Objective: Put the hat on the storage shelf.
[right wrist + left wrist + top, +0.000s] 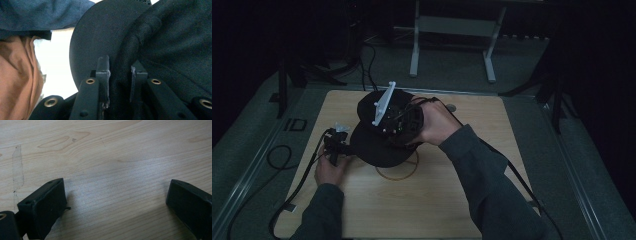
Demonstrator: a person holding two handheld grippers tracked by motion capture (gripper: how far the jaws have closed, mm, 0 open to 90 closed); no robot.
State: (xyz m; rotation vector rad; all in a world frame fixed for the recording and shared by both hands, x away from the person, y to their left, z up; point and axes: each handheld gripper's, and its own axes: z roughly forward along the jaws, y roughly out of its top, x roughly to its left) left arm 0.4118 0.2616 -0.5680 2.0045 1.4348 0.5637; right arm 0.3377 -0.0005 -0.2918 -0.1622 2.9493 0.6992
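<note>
a black cap point(379, 145) sits near the middle of the wooden table point(452, 200), its brim over a thin ring drawn on the wood point(398, 173), as the right gripper point(399, 120) clamps it from about two o'clock. in the right gripper view the jaws stand narrow, pinched on a fold of the cap's dark fabric point(120, 82) where crown meets brim point(100, 37). the left gripper point(337, 145) rests low at the cap's nine o'clock side; in the left gripper view its jaws stand wide apart over bare wood, holding nothing. judging by the grip, the step in hand is taking hold of the cap to lift or shift it. the next move likely calls for keeping the pinch firm on the soft cloth while raising it, with the left gripper ready to catch the brim if the cap sags or turns.
</note>
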